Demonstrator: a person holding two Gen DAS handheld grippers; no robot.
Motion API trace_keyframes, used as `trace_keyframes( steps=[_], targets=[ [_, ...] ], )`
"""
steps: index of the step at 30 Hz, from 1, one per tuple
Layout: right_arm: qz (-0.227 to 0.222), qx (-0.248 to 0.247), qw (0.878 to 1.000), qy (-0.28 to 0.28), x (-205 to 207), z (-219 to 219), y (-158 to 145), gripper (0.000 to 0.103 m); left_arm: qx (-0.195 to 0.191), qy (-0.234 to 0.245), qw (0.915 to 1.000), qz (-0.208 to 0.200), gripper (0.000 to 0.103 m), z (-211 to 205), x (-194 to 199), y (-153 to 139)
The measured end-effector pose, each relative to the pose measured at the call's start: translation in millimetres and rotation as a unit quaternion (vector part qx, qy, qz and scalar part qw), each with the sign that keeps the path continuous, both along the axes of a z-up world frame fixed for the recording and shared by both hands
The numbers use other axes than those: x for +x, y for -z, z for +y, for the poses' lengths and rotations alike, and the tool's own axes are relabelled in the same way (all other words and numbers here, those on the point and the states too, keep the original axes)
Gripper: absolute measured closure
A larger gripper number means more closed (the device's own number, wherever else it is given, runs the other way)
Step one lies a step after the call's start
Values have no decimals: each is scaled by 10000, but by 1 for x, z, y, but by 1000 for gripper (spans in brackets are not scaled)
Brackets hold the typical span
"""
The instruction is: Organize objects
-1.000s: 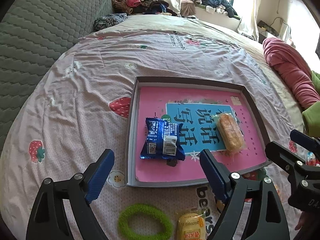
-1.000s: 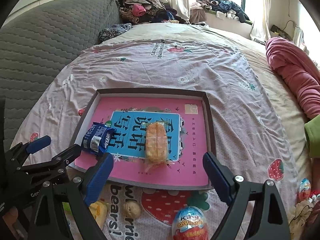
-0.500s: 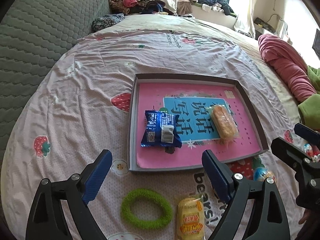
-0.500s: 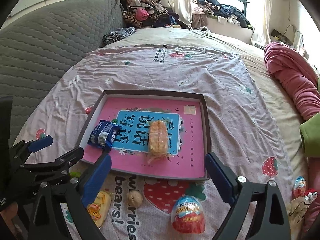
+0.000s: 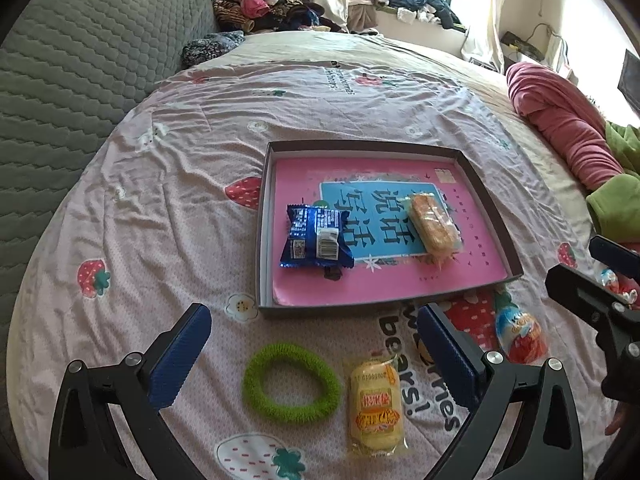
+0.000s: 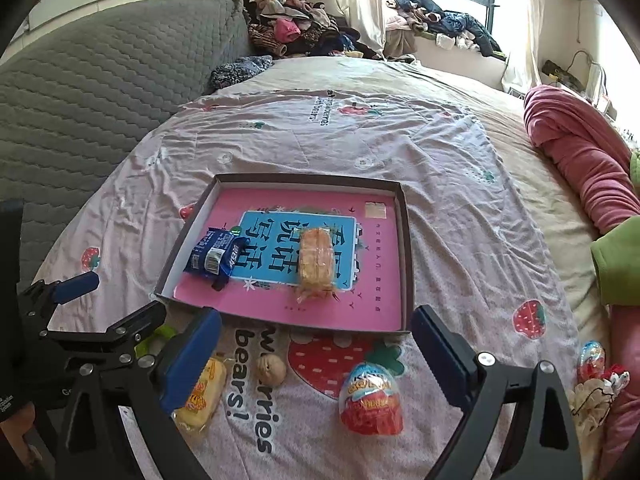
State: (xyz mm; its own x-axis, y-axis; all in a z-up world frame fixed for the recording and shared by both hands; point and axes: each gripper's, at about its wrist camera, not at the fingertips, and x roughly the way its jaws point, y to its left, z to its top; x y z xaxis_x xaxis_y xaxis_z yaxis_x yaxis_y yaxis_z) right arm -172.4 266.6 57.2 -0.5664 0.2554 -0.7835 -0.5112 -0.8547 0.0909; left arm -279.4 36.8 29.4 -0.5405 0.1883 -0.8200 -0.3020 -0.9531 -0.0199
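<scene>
A shallow box tray (image 5: 262,240) with a pink floor lies on the bedspread. In it are a blue snack packet (image 5: 316,236) (image 6: 216,254) and a clear-wrapped cake (image 5: 434,220) (image 6: 316,260). In front of the tray lie a green hair ring (image 5: 292,380), a yellow snack packet (image 5: 376,404) (image 6: 200,392), a small tan ball (image 6: 272,368) and a foil egg (image 6: 372,396) (image 5: 520,336). My left gripper (image 5: 314,328) hovers above the ring and yellow packet, its jaws opening and holding nothing. My right gripper (image 6: 316,320) hangs open above the egg, also holding nothing.
A second foil egg (image 6: 592,356) and a scrunchie (image 6: 592,400) lie at the right. A rolled pink blanket (image 6: 580,152) and a green cloth (image 6: 616,260) border the right side. A grey quilted headboard (image 5: 80,80) stands left, with piled clothes (image 5: 260,4) behind.
Both grippers have pulled back and up from the tray, so more of the items in front of it shows. Both pairs of jaws stand wider apart.
</scene>
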Motion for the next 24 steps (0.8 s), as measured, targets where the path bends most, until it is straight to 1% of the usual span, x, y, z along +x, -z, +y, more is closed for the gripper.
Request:
trace_keyframes(
  steps=[2,9,14,17,24],
  targets=[
    [48,-55,10000,-8,5,-2,-1,6,30,-26,10000,16,1,-3,5,-2],
    [-2,5,10000,-4,21,-10,-3,5,91,-12,9999,94,1,-6,24,-10],
    [29,26,10000,34,34,-13,-8,5,5,48,9998,194,1,-5,40,-16],
    [-8,99,9999,38,41,-16,-12,5,-9,54,9997,224,1,-4,49,-19],
    [-15,76,10000,50,58,-23,-15,5,-21,46,9997,251,1,-5,66,-23]
  ],
)
